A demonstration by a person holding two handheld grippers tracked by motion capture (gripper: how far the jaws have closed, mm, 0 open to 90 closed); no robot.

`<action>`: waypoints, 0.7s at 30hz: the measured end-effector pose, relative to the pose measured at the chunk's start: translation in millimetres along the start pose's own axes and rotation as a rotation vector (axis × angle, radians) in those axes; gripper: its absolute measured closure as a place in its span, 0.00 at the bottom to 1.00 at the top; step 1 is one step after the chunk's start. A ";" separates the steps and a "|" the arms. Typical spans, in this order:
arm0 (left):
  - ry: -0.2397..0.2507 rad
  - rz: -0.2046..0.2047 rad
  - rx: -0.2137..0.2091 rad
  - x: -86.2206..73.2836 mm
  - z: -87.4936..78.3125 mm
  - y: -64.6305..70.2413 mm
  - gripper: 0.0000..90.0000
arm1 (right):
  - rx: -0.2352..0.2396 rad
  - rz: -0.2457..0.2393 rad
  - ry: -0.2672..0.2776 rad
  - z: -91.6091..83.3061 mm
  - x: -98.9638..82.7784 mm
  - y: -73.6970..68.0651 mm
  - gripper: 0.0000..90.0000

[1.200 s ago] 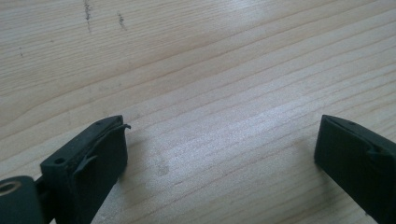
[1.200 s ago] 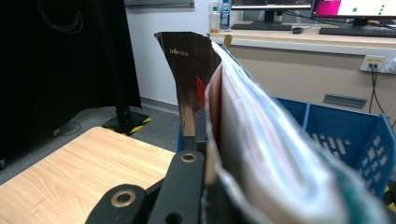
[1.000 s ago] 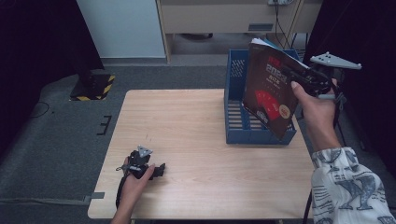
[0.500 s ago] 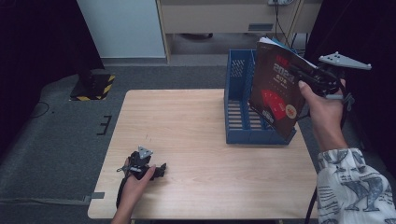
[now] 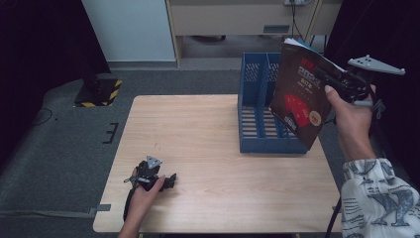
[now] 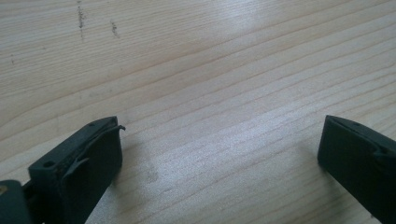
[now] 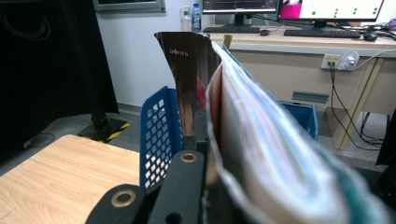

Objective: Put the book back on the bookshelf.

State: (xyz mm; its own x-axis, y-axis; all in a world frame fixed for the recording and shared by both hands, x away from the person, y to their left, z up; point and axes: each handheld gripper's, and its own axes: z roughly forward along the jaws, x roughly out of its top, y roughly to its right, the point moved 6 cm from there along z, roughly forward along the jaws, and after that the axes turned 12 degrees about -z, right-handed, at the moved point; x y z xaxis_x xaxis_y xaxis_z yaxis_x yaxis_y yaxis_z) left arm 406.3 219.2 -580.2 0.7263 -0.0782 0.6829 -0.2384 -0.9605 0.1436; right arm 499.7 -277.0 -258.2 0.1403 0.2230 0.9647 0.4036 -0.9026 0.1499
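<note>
We pinch 1 dark red book [image 5: 299,101] tight in our right gripper [image 5: 331,82] and hold it up, tilted, over the blue file rack [image 5: 257,106]. Our left gripper [image 5: 168,181] rests on the table [image 5: 198,129], jaws spread wide.

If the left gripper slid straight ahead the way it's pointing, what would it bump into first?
Probably nothing soon. The left gripper rests low on the wooden table, fingers wide open, pointing to the right across bare wood. The blue file rack stands farther back, seemingly off its line, though depth is hard to judge.
</note>
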 end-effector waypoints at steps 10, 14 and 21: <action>0.000 0.000 0.000 0.0 0.0 0.0 0.00 | -0.022 0.001 -0.010 -7.2 -2.4 9.8 0.97; 0.000 0.000 0.000 0.0 0.0 0.0 0.00 | -0.028 0.001 -0.015 -9.5 -5.4 13.2 0.97; 0.000 0.000 0.000 0.0 0.0 0.0 0.00 | -0.059 0.004 -0.025 -12.7 -9.0 20.2 0.97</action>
State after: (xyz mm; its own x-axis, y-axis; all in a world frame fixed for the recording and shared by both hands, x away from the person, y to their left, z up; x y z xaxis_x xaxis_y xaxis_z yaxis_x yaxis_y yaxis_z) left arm 406.3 219.2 -580.2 0.7263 -0.0781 0.6829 -0.2384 -0.9605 0.1436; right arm 495.1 -301.9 -261.1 0.1652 0.2275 0.9597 0.3494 -0.9234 0.1587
